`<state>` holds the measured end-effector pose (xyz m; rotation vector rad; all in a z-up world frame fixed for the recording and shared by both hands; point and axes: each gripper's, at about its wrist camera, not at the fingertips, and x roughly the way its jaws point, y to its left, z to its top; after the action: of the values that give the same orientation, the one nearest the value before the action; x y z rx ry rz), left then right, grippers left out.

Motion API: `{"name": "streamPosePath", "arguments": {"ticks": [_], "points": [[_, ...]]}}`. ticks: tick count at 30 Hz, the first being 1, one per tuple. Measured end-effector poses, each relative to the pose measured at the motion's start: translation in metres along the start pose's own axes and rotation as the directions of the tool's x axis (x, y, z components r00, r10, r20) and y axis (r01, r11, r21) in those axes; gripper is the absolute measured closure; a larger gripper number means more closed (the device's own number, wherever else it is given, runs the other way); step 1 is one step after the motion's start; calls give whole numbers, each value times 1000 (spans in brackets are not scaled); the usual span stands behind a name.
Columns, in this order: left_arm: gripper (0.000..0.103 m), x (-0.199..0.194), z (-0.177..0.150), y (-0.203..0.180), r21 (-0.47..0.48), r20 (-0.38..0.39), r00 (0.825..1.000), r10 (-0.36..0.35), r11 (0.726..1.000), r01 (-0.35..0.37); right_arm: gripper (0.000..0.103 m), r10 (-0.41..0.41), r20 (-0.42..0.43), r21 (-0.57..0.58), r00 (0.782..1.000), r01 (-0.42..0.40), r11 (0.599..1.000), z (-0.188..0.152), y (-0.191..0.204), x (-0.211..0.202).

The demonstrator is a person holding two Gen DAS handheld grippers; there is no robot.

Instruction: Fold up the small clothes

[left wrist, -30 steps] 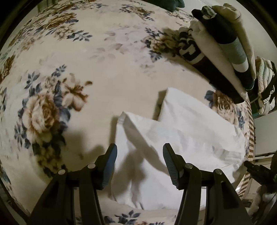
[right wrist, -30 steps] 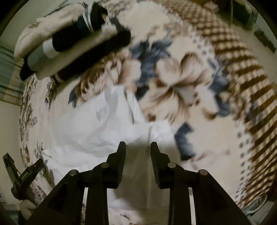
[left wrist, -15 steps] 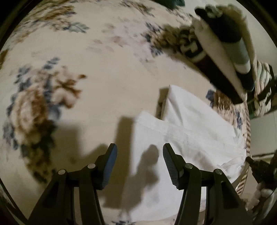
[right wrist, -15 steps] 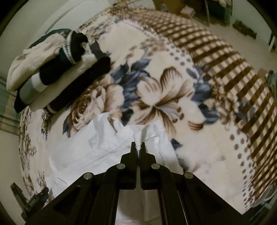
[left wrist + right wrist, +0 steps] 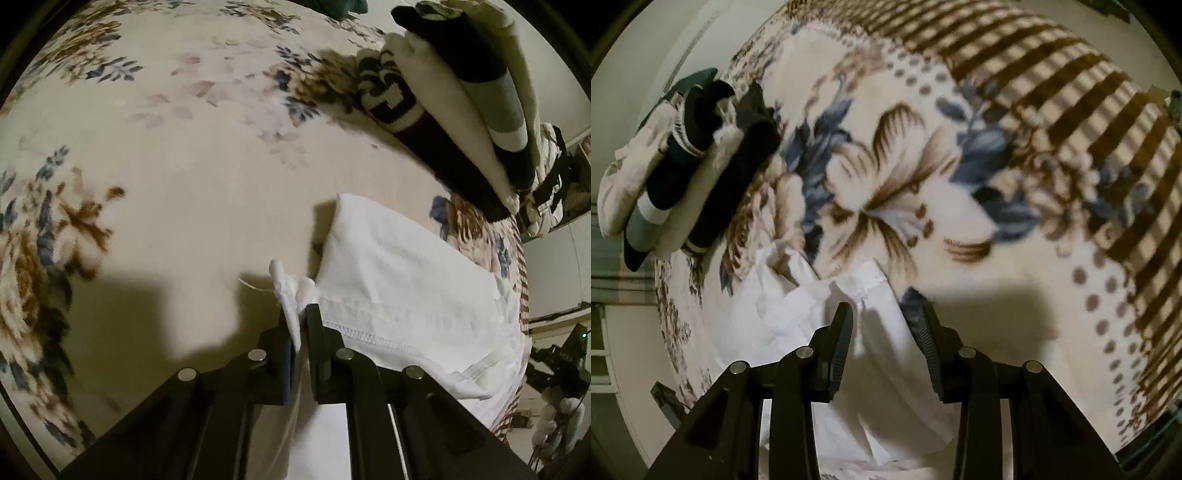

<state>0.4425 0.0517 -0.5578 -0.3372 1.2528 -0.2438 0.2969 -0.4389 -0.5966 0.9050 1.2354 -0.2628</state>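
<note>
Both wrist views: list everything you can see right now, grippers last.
white garment: one, white, crumpled on the blanket in front of both grippers
floral blanket: one, cream with blue and brown flowers, brown-striped border, under everything
pile of folded clothes: one stack, black, cream and grey, at the blanket's far edge
left gripper: one, black, jaws shut on a corner of the white garment
right gripper: one, black, jaws just opening, garment edge between them, unpinched
</note>
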Motion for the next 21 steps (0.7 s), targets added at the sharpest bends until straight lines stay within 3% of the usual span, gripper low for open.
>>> {"name": "streamPosePath", "arguments": {"ticks": [4, 5, 6, 8, 12, 17, 20, 21], "points": [[98, -6, 7, 4, -6, 16, 1000, 12, 1000, -12, 64, 29, -94, 9, 995, -29, 1000, -3, -1, 27], [98, -8, 9, 5, -8, 23, 1000, 19, 1000, -18, 70, 50, -105, 6, 993, -50, 999, -4, 0, 32], [98, -8, 10, 6, -11, 27, 999, 23, 1000, -23, 101, 36, -81, -10, 996, -37, 999, -7, 4, 31], [100, -10, 15, 11, -19, 39, 999, 38, 999, -37, 101, -20, -21, -35, 1000, 19, 999, -10, 8, 22], [100, -6, 24, 21, -35, 34, 999, 40, 999, -39, 102, -84, 99, 49, 991, 80, 996, -2, -6, -4], [98, -10, 28, 16, -30, 6, 1000, 9, 1000, -8, 101, -123, 43, 13, 992, 122, 992, 1, -1, 5], [84, -24, 28, 6, -13, 28, 999, 16, 1000, -16, 88, -144, 42, 3, 989, 144, 990, 0, 9, 0], [68, -28, 28, 3, -6, 35, 999, 16, 1000, -16, 75, -119, 72, -3, 990, 120, 993, 0, 13, -8]]}}
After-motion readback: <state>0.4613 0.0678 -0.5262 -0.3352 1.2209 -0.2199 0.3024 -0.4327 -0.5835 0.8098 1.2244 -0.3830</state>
